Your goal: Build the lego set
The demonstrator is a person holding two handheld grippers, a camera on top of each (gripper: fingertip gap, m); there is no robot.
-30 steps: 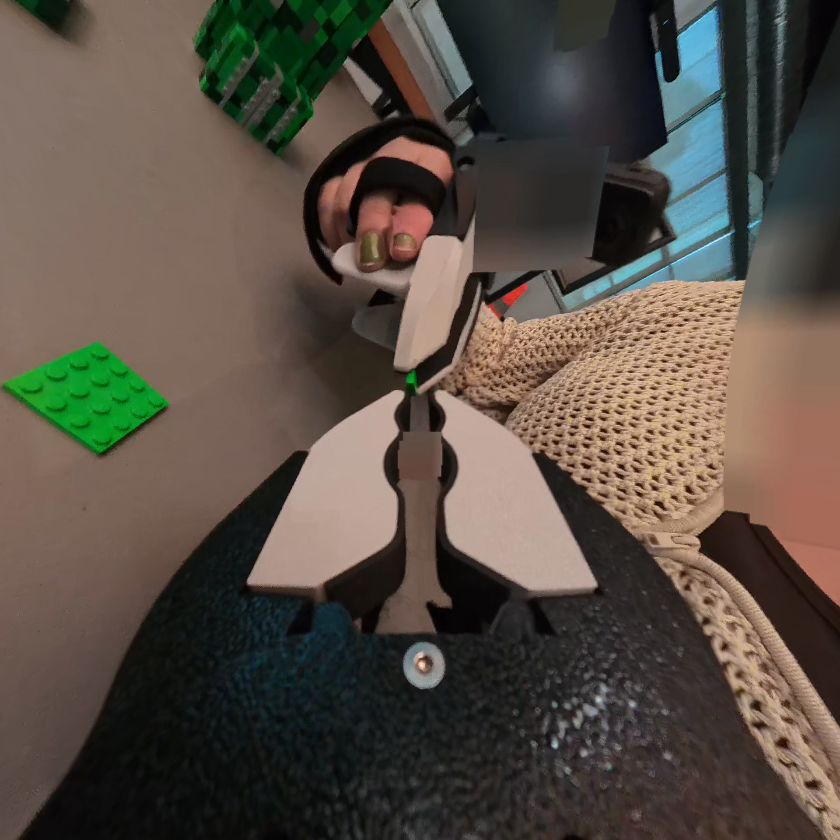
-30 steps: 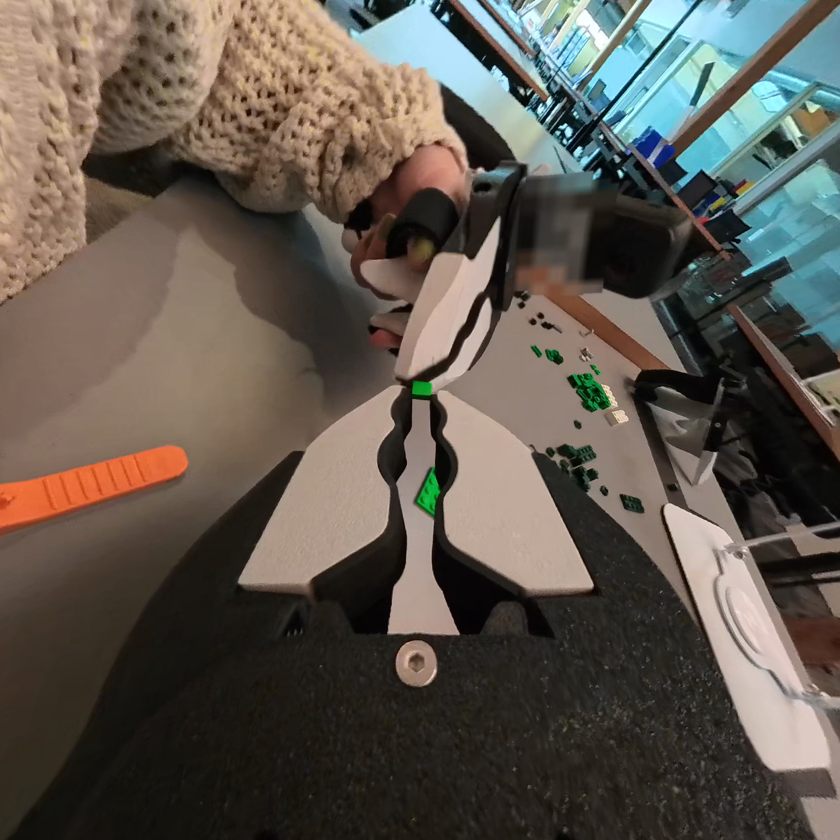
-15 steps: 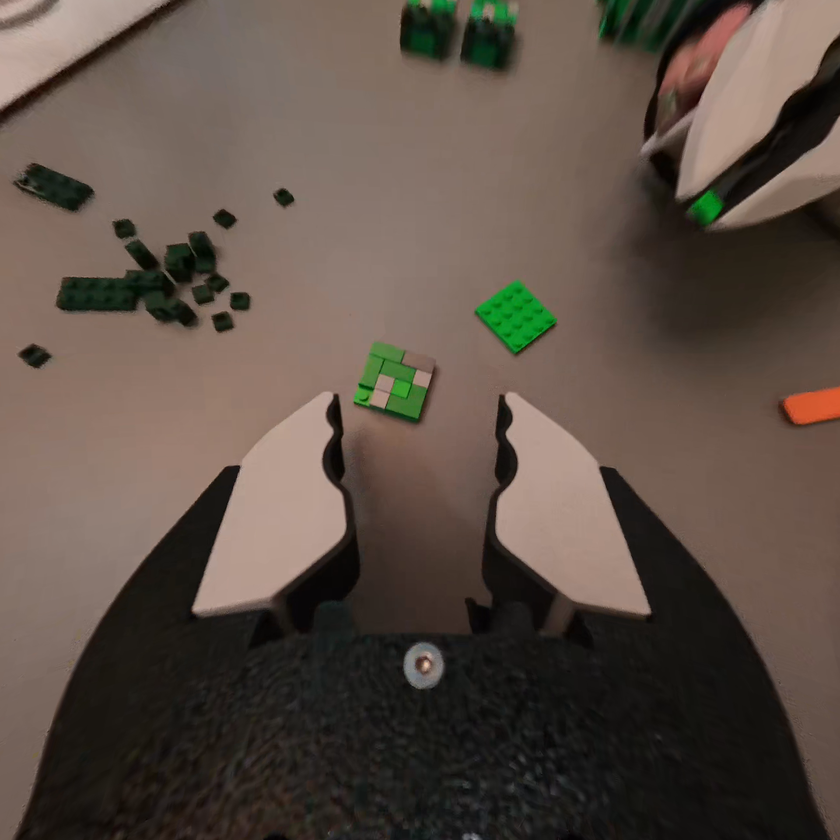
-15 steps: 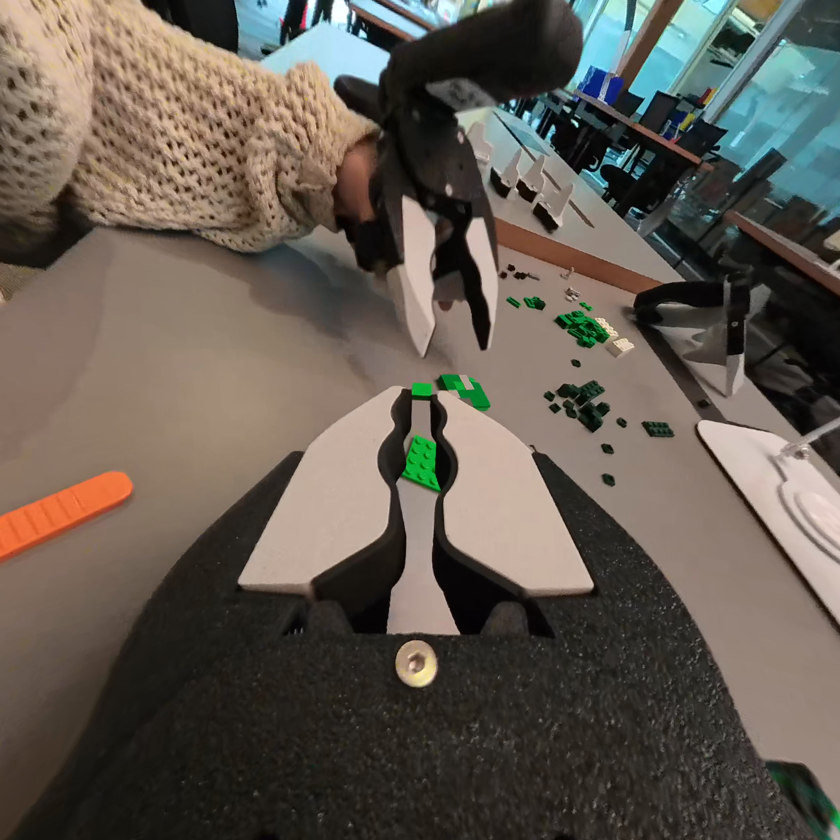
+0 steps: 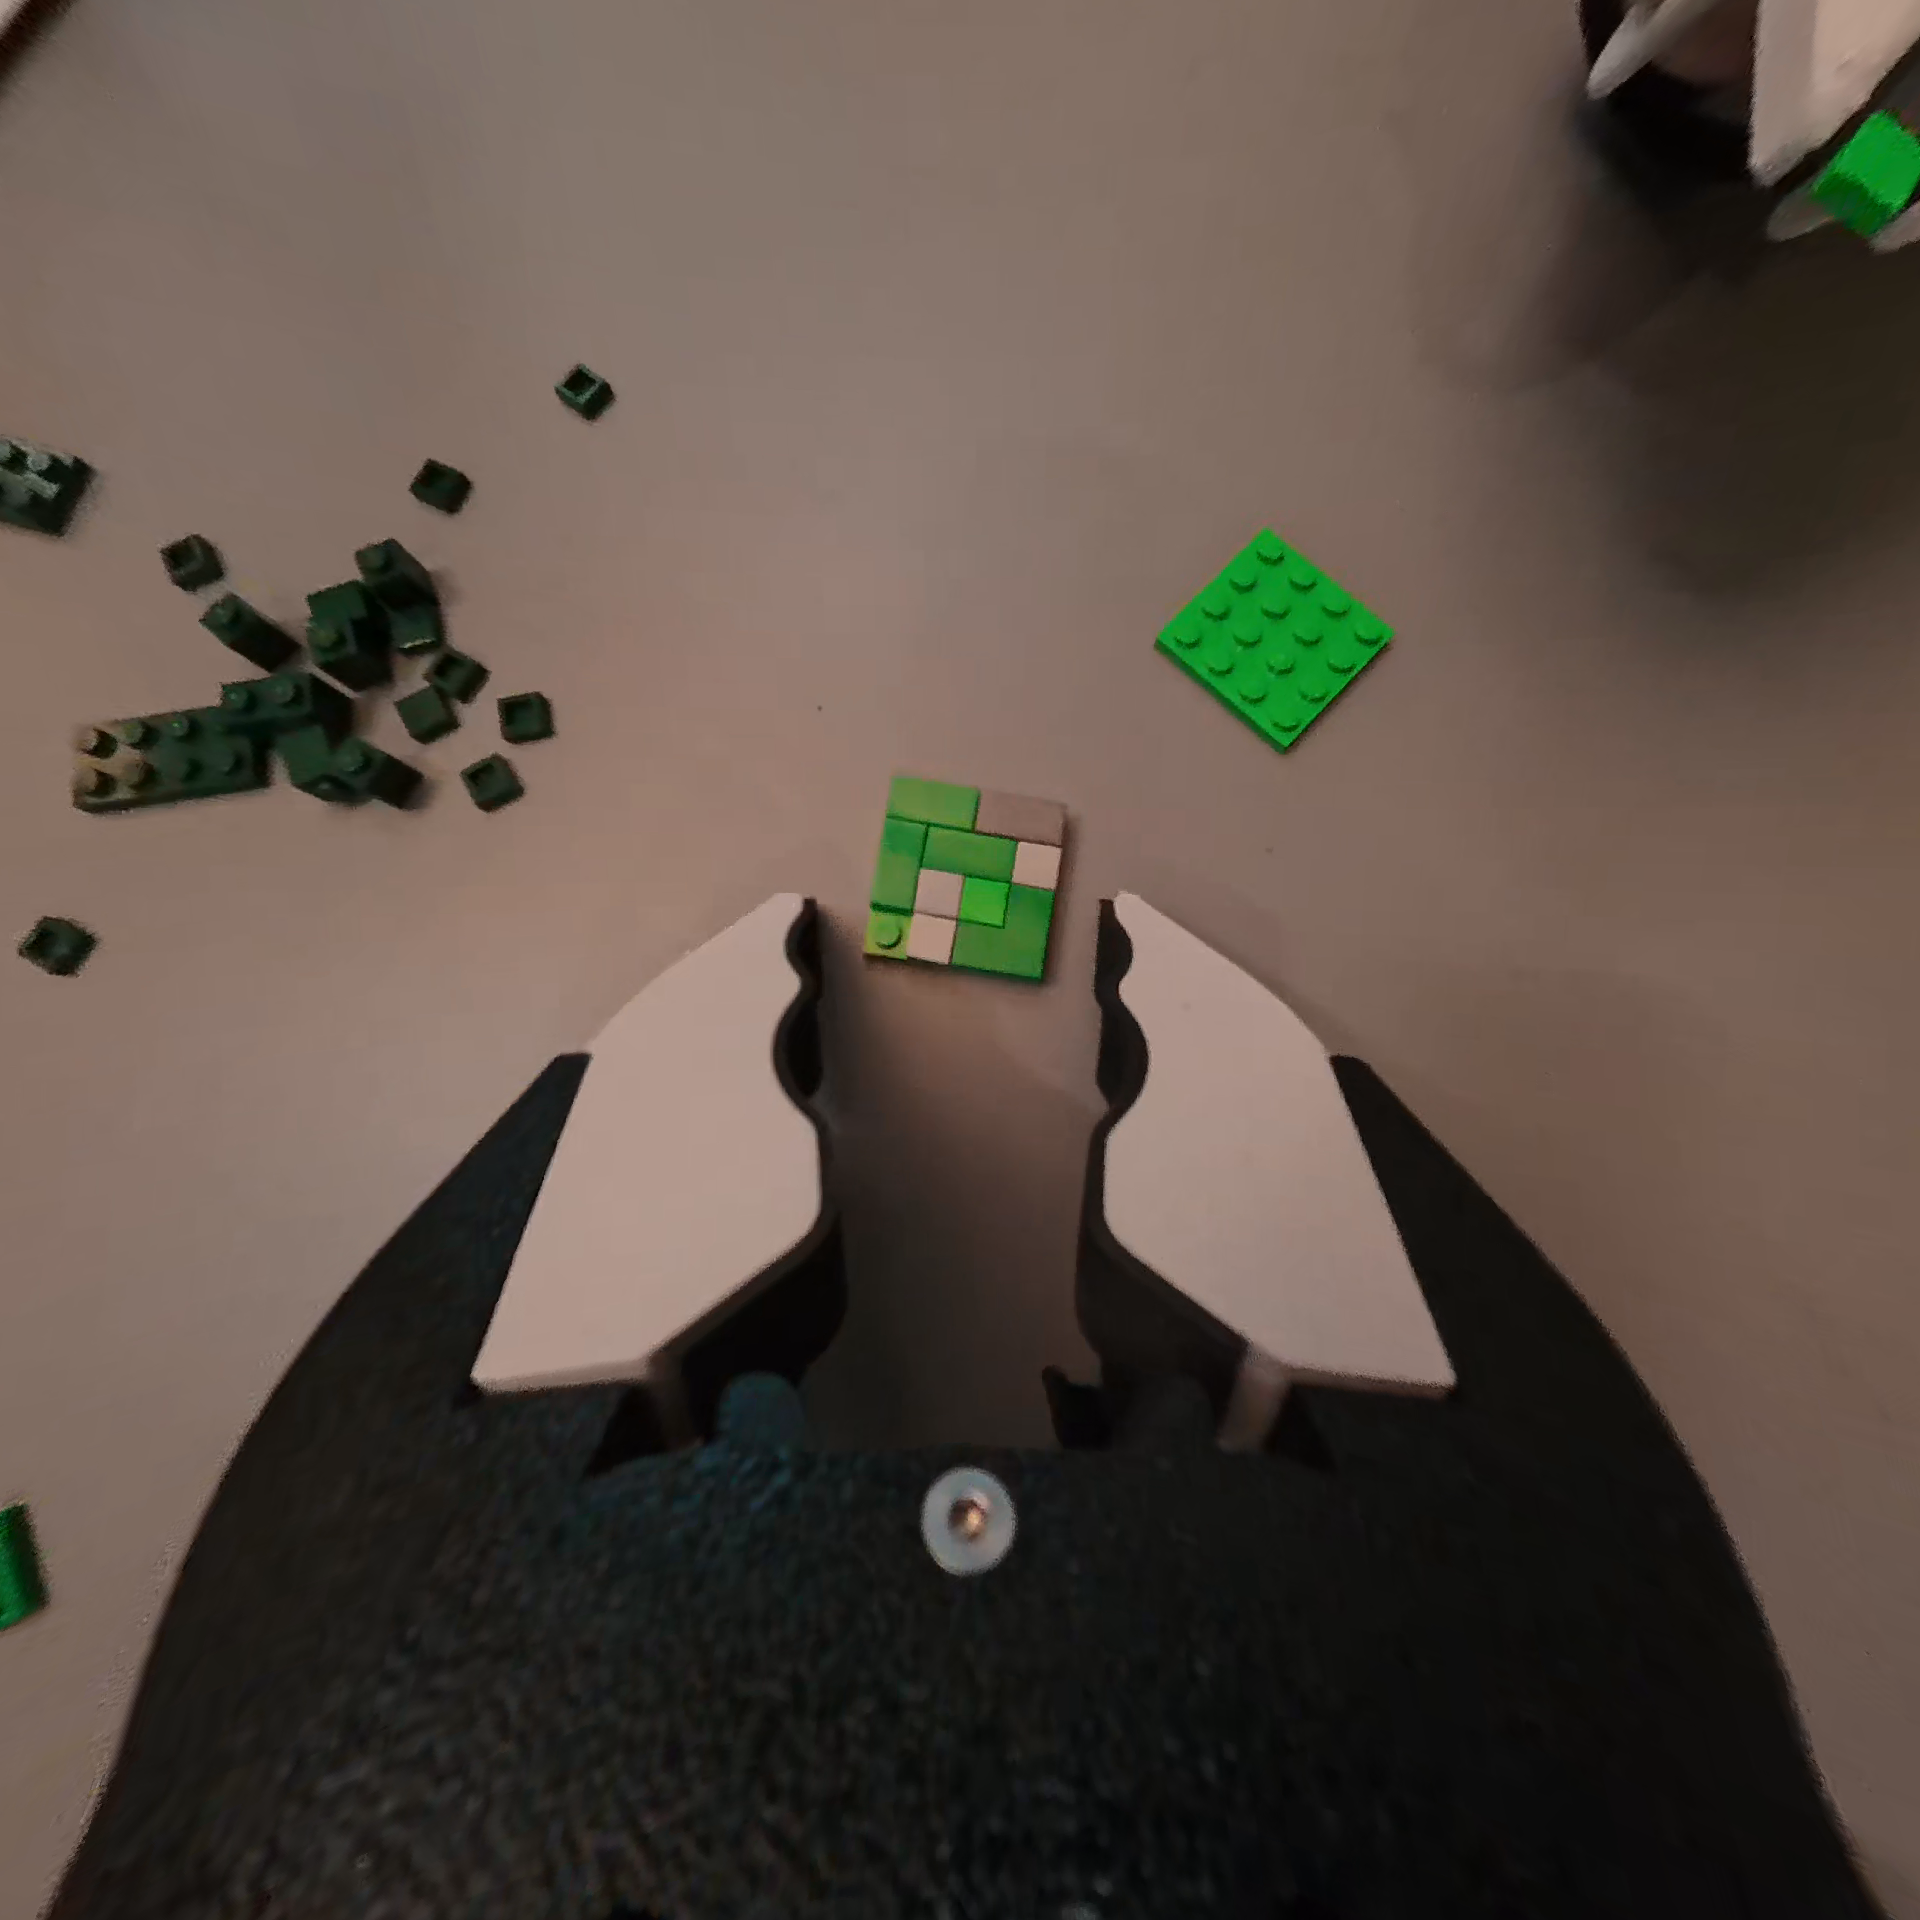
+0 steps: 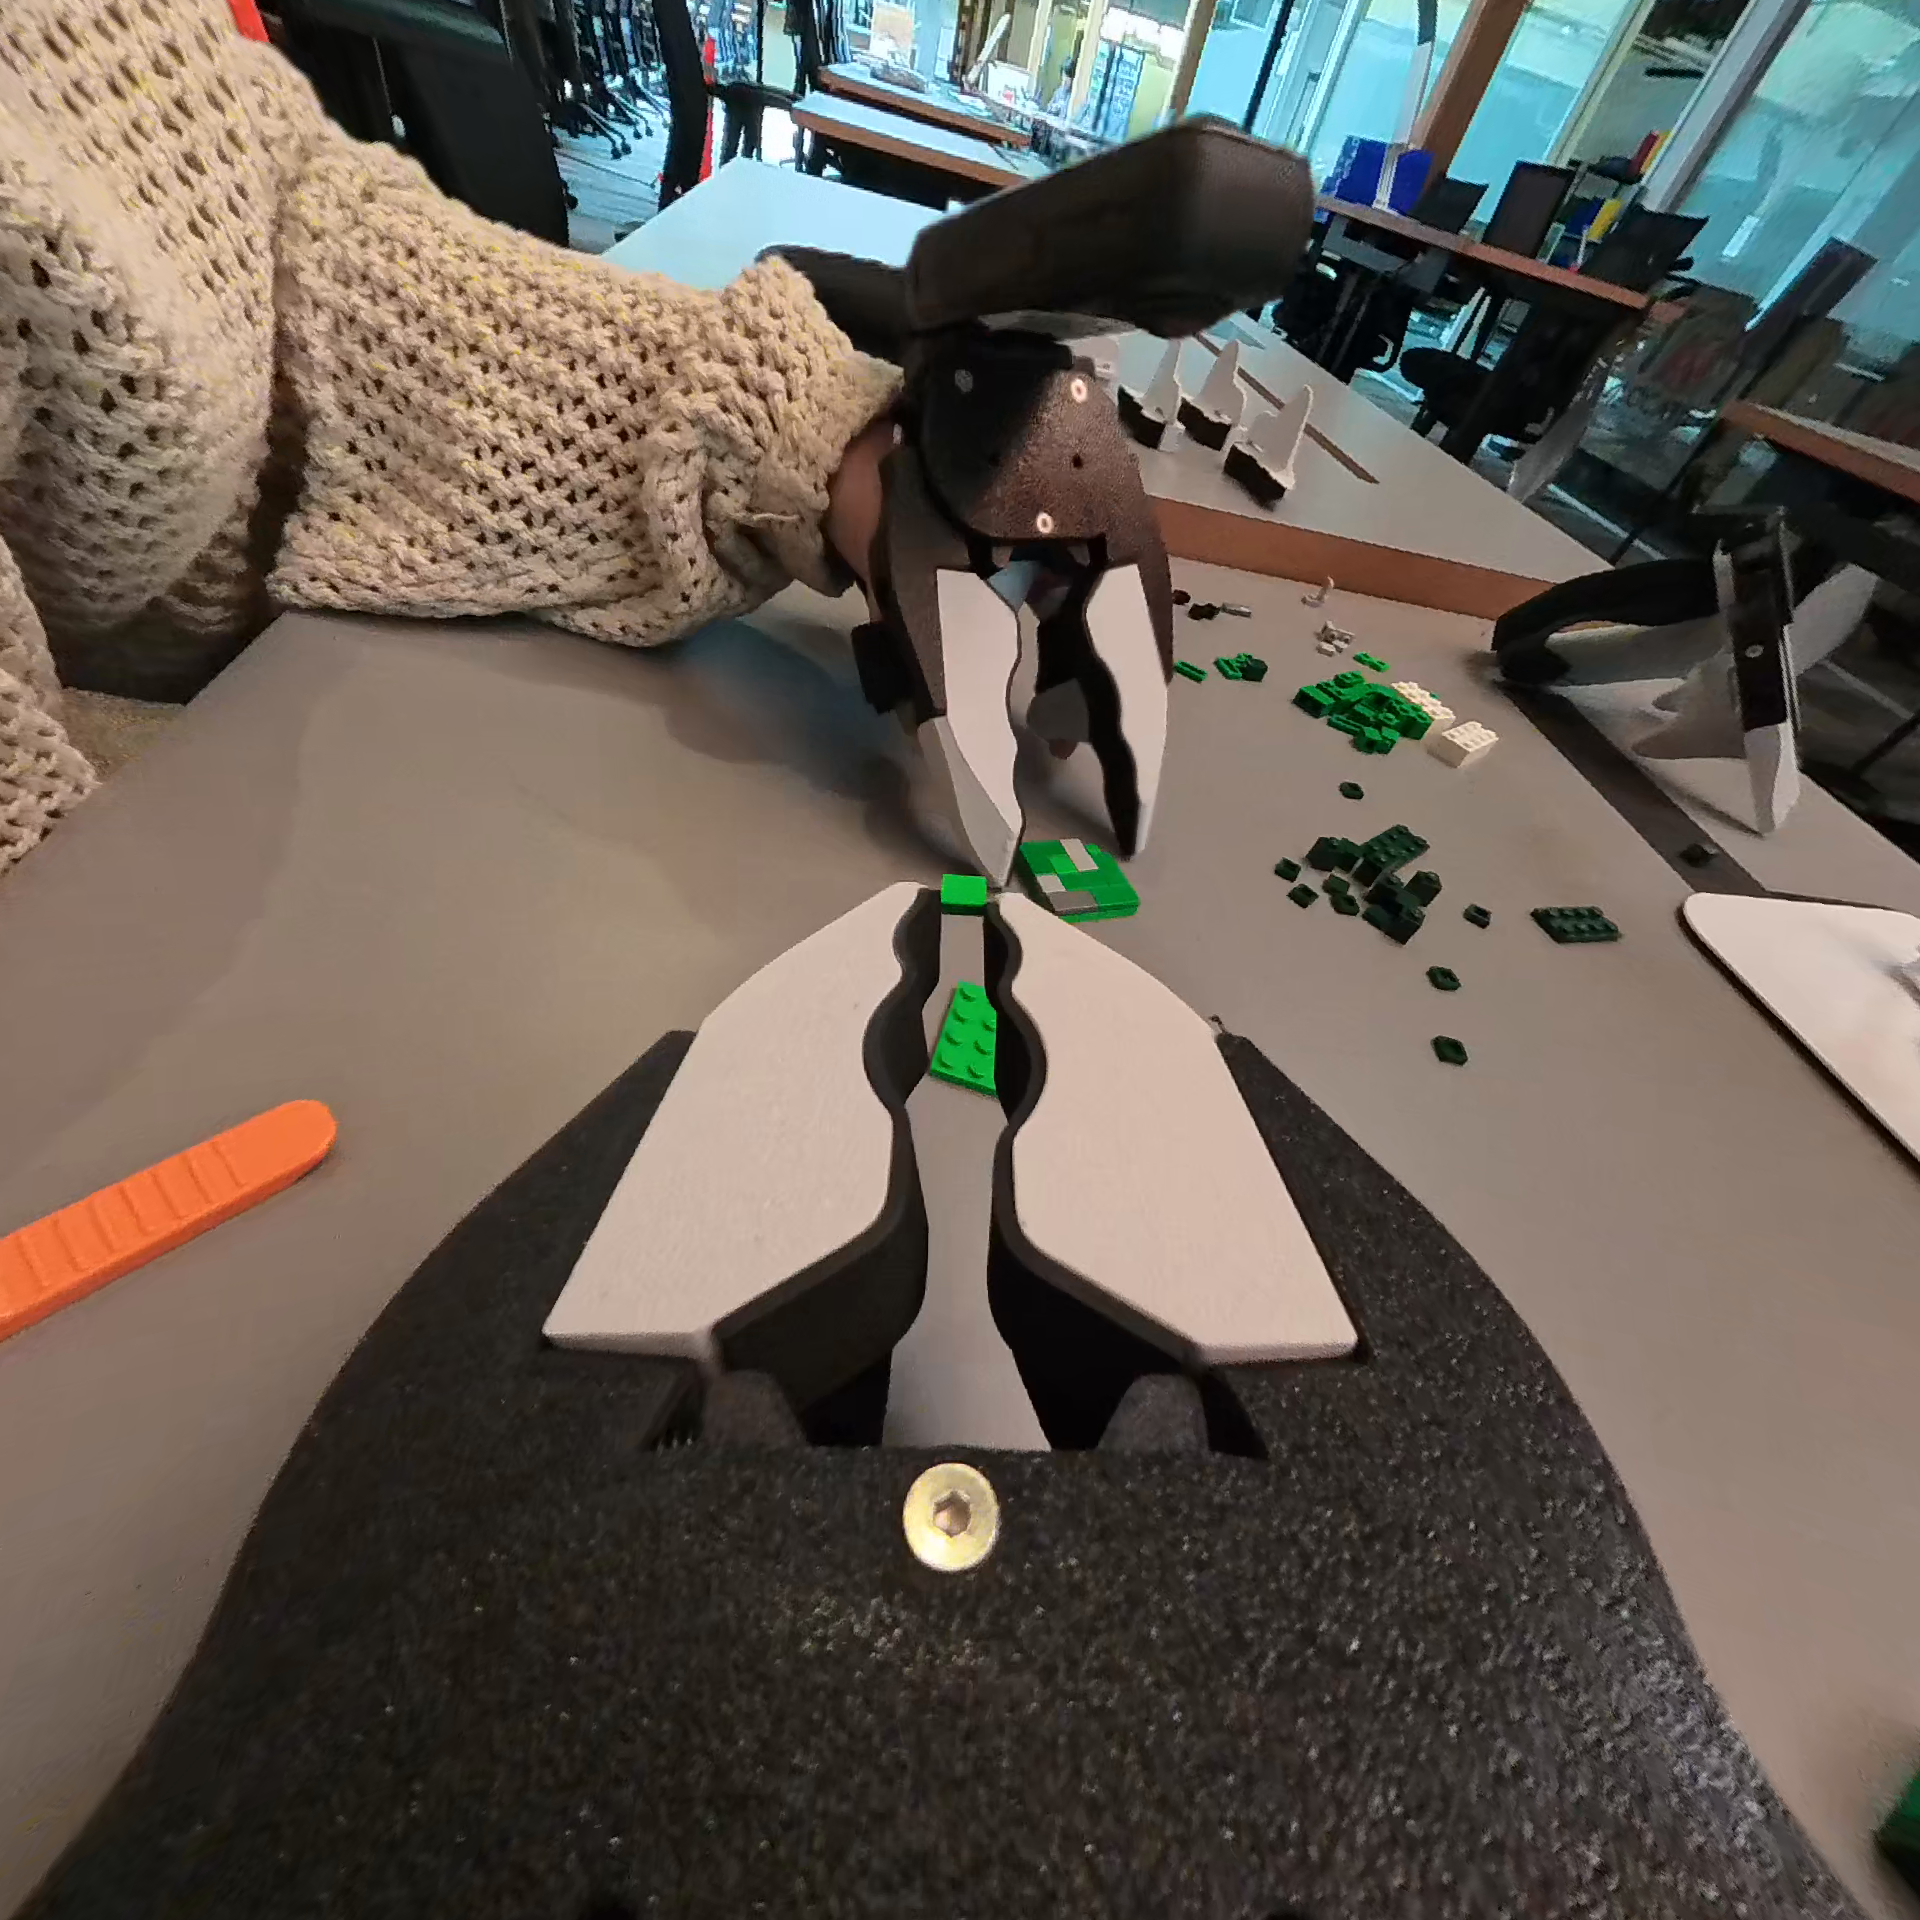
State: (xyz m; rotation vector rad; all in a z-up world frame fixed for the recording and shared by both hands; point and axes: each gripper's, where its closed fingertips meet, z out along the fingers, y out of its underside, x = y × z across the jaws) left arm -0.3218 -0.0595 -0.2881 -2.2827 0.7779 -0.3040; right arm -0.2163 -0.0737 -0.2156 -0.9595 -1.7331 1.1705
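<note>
A small square plate tiled in greens and grey (image 5: 971,878) lies flat on the grey table (image 5: 935,416). My left gripper (image 5: 956,920) is open, its two fingertips on either side of the plate's near edge. In the right wrist view, the left gripper (image 6: 1065,836) points down over the same plate (image 6: 1081,883). My right gripper (image 6: 961,909) is shut on a small bright green piece (image 6: 963,891), just left of the plate. That piece also shows at the top right of the left wrist view (image 5: 1865,187). A bright green studded plate (image 5: 1273,639) lies to the right.
A pile of dark green pieces (image 5: 312,675) lies to the left. An orange brick separator (image 6: 156,1205) lies on the near left in the right wrist view. Green and white pieces (image 6: 1371,707), a white board (image 6: 1818,987) and a spare gripper (image 6: 1745,707) are to the right. A knitted sleeve (image 6: 468,416) reaches across. The left gripper's tips are roughly 12 cm from the right gripper's. Between my right fingertips and the orange brick separator (image 6: 156,1205) there is roughly 15 cm.
My left gripper has left the right gripper's tip, opened, and come down around the tiled plate. My right gripper has kept hold of the small green piece and lowered toward the table.
</note>
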